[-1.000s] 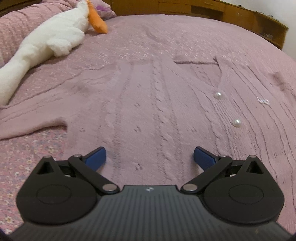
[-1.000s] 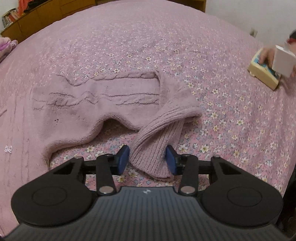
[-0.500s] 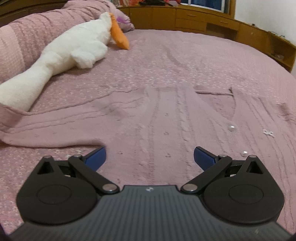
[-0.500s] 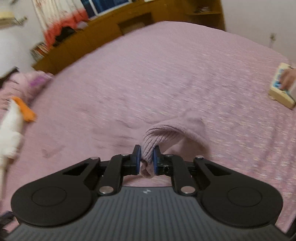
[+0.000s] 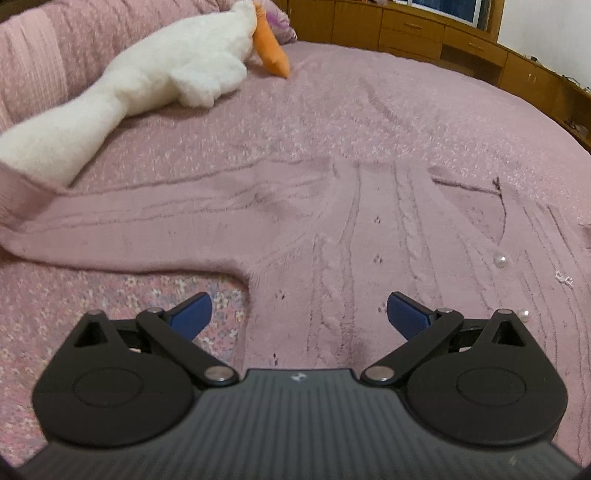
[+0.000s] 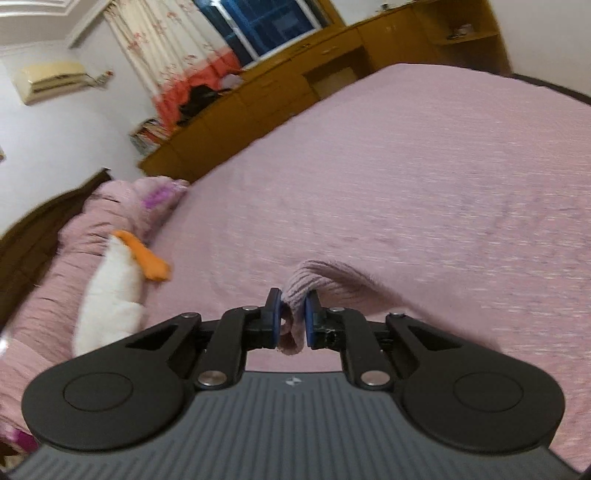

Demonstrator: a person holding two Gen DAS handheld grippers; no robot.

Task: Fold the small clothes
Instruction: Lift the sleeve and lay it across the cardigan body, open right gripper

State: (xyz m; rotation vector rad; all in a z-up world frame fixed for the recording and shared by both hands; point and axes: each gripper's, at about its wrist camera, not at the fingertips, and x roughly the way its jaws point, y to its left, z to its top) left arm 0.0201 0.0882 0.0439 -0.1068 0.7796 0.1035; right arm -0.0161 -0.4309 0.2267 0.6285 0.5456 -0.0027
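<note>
A pink cable-knit cardigan (image 5: 351, 236) with pearl buttons lies flat on the bed, one sleeve (image 5: 140, 229) stretched out to the left. My left gripper (image 5: 299, 312) hovers open over the cardigan's body near the armpit, nothing between its blue pads. In the right wrist view my right gripper (image 6: 292, 317) is shut on the ribbed cuff of the other sleeve (image 6: 306, 284), lifted above the bed; the sleeve trails off to the right behind the fingers.
A white plush goose (image 5: 159, 77) with an orange beak lies at the bed's head beside pink pillows (image 6: 110, 206). Wooden cabinets (image 5: 443, 33) line the far side of the bed. The pink floral bedspread (image 6: 424, 177) spreads wide beyond the cardigan.
My right gripper closed on the sleeve cuff and lifted it up off the bed, tilting toward the room. The left gripper drifted left toward the armpit and stayed open.
</note>
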